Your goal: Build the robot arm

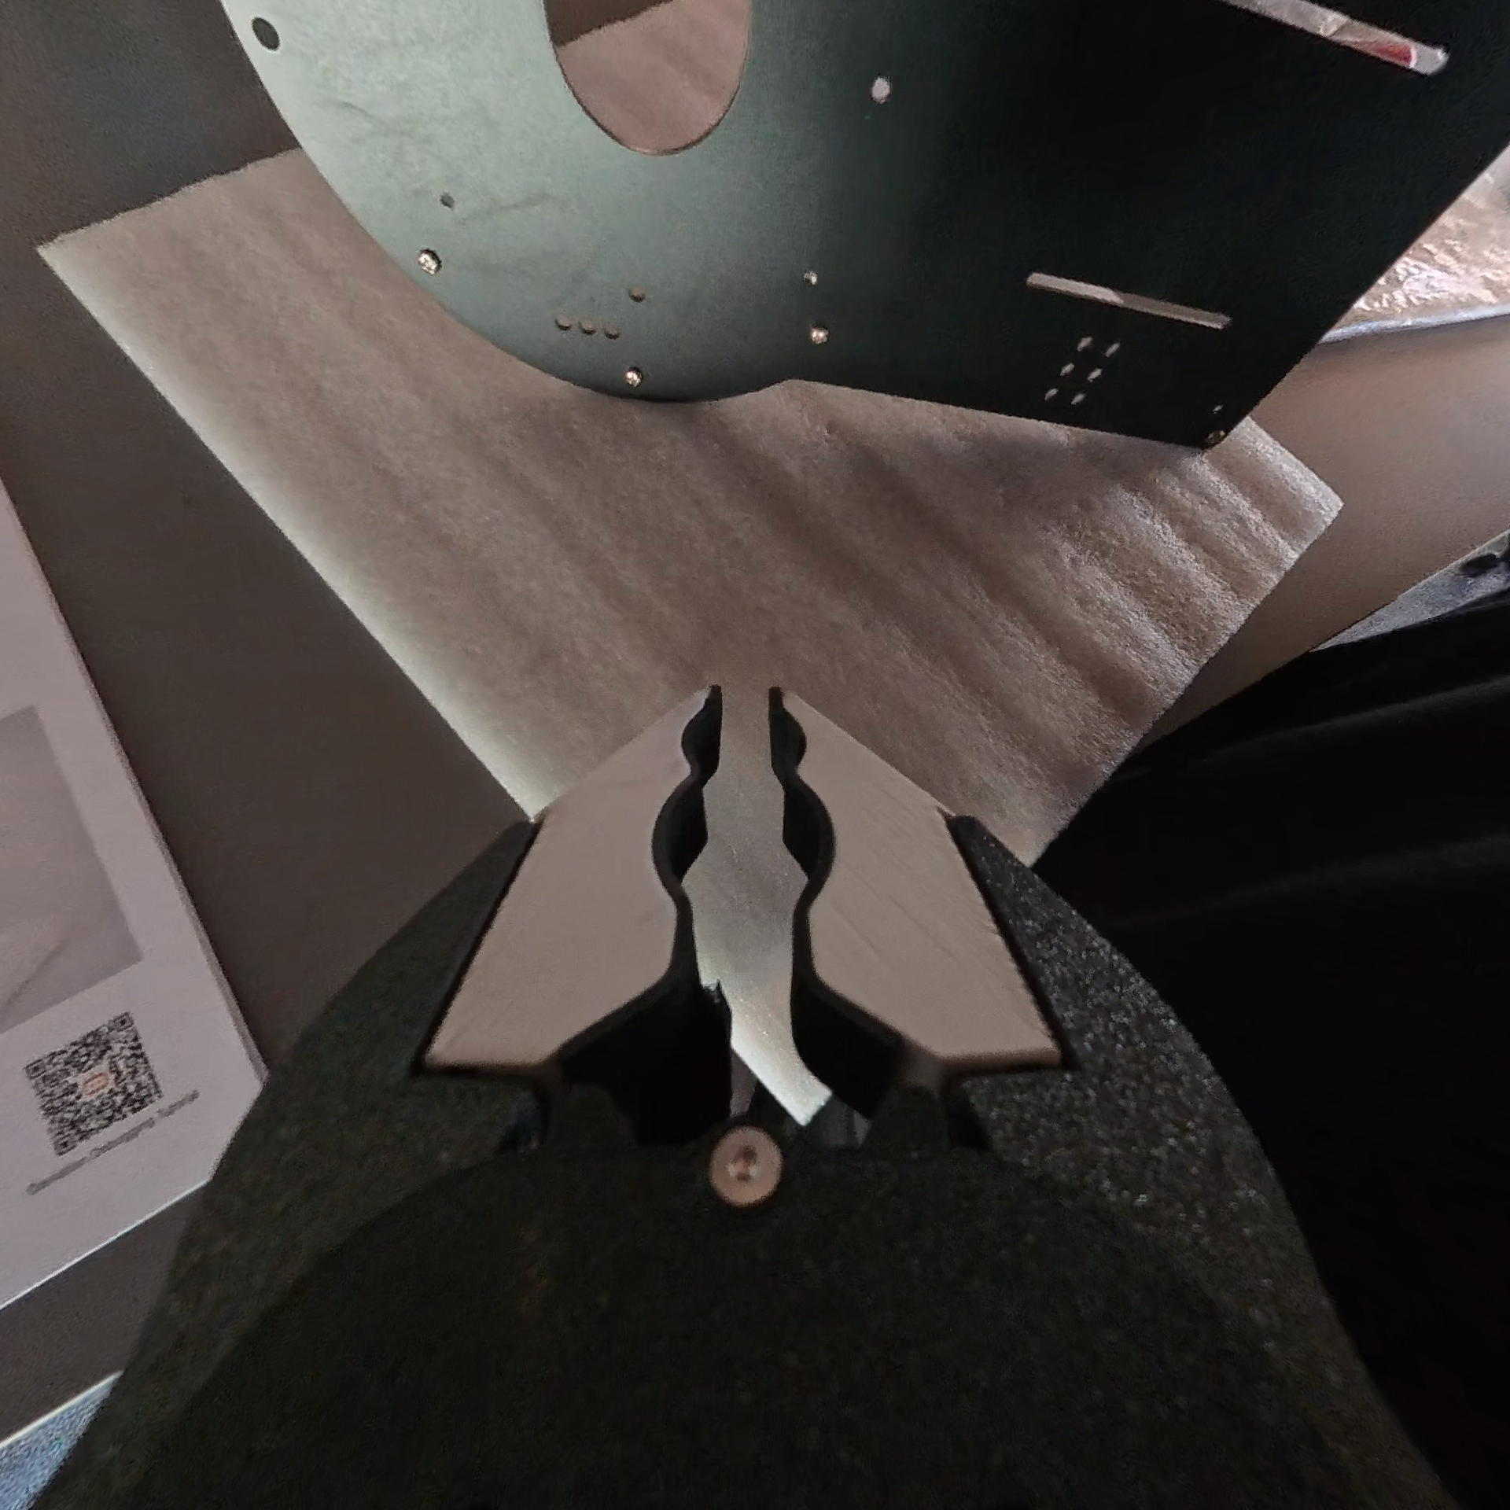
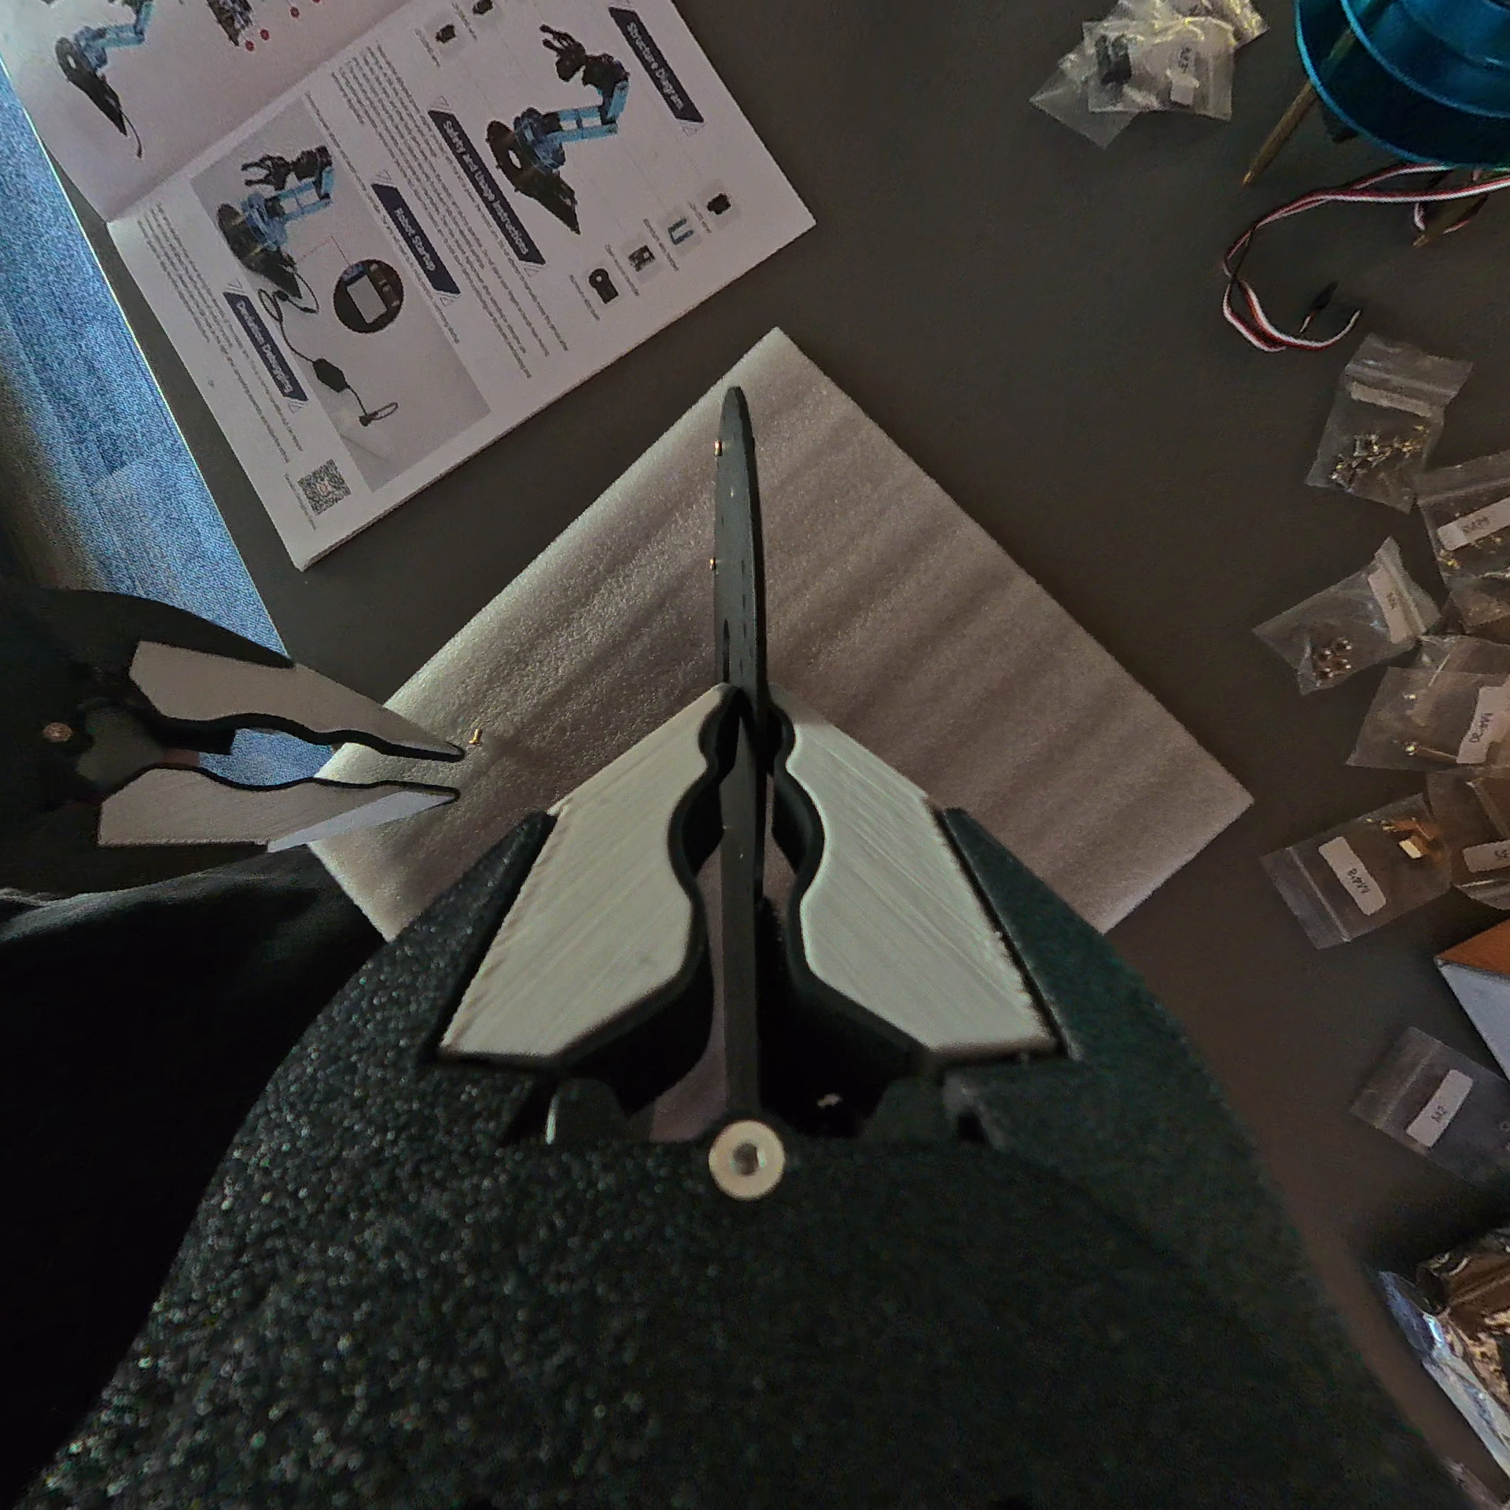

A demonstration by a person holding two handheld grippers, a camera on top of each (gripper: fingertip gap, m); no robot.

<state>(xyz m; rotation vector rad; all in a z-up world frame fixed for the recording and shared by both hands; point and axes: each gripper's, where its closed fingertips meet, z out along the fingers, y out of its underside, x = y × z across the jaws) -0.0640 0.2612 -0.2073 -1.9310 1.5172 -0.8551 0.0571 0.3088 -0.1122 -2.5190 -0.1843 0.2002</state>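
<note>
My right gripper (image 2: 756, 694) is shut on a flat black metal plate (image 2: 738, 507) and holds it upright, edge-on, over a white foam sheet (image 2: 940, 654). The left wrist view shows the plate's face (image 1: 899, 245), with a large oval hole, a slot and small screw holes. My left gripper (image 1: 745, 694) hovers low over the foam sheet (image 1: 735, 531) with its jaws a narrow gap apart and nothing between them. The right wrist view shows it to the left of the plate (image 2: 456, 770). A tiny brass part (image 2: 476, 735) lies on the foam at its tip.
An open instruction booklet (image 2: 408, 245) lies at the back left on the dark table; it also shows in the left wrist view (image 1: 82, 980). Several small bags of hardware (image 2: 1389, 613) lie on the right. A blue round part with wires (image 2: 1405, 73) stands at the back right. There is about 15 cm between the tips of the two grippers. My right tips are roughly 9 cm from the plate's face (image 1: 899, 245).
</note>
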